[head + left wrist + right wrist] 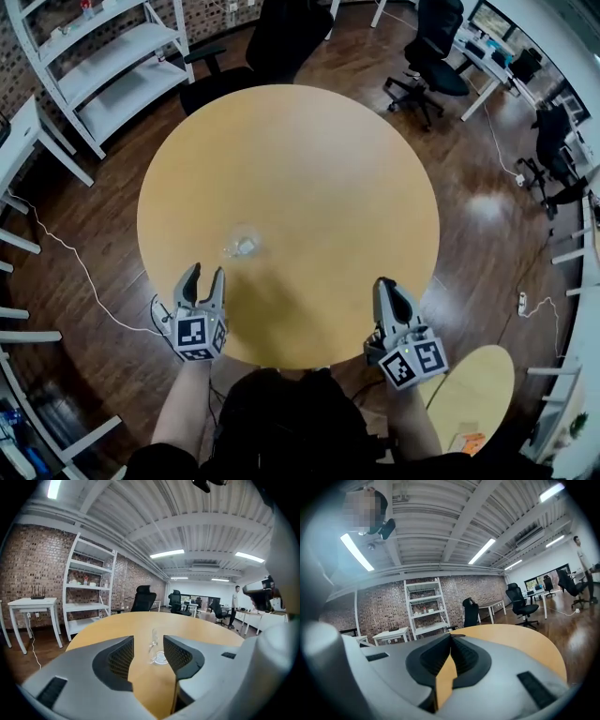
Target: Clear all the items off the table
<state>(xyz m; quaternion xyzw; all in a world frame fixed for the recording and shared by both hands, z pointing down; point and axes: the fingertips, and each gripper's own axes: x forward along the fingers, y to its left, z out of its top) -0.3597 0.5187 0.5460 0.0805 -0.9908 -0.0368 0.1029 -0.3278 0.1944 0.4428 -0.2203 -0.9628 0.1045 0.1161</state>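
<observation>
The round wooden table [309, 141] is almost bare: only a small clear object [244, 245] sits on it, toward the person's side and a little left of the middle. It looks like glass or clear plastic with a round base, but I can't tell exactly what it is. The left gripper [206, 274] is over the near edge of the table with its jaws spread wide and nothing between the pads. The clear object is just ahead of the fingertips, lined up with the gap between them but not touching either jaw. In the left gripper view it stands on the tabletop just beyond the two dark pads. The right gripper [386, 287] is at the near right edge of the table, well apart from the object. Its jaws are pressed together and it holds nothing. Beyond the table are a black office chair [274, 42] and a white shelf unit [105, 64] against a brick wall.
</observation>
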